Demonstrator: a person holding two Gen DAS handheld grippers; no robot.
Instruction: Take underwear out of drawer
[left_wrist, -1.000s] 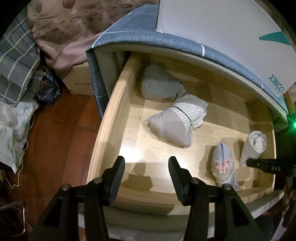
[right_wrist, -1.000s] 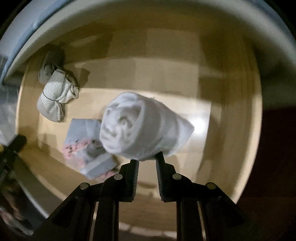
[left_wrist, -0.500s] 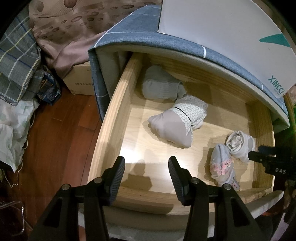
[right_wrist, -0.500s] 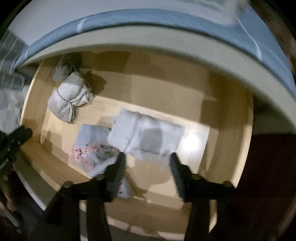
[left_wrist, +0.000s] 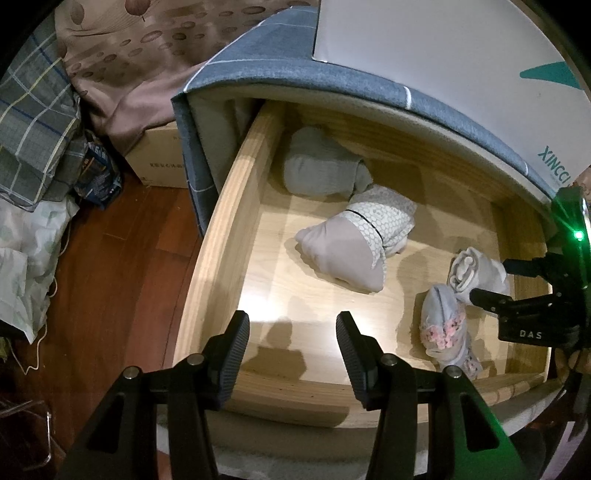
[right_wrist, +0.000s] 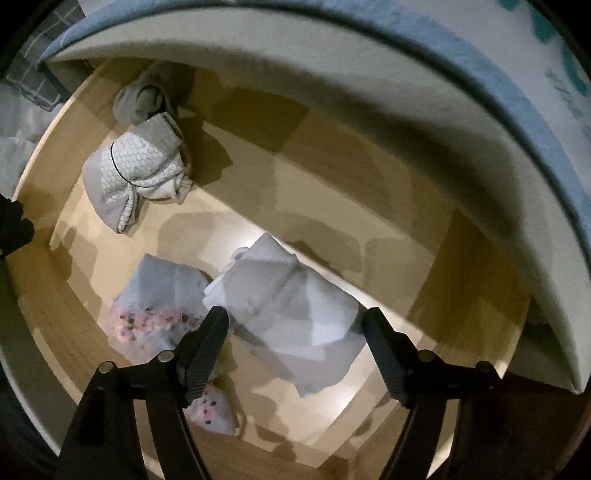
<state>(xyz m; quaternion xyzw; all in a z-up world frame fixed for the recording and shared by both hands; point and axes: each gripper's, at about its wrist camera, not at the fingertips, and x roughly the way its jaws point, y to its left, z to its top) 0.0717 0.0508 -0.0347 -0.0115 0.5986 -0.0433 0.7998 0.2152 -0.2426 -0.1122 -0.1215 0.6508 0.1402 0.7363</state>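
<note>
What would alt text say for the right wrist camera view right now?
The right gripper hangs open, pointing down into a wooden drawer, above a white rolled garment lying loose on the drawer floor. A floral bundle lies beside it; a honeycomb-patterned bundle and a grey roll lie farther back.

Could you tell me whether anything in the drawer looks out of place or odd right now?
Yes. The white rolled garment lies loose on the drawer floor, tipped against the floral bundle. The right gripper hangs above it with its jaws just opened and nothing between the pads, so the garment is in the drawer, not carried out.
</note>
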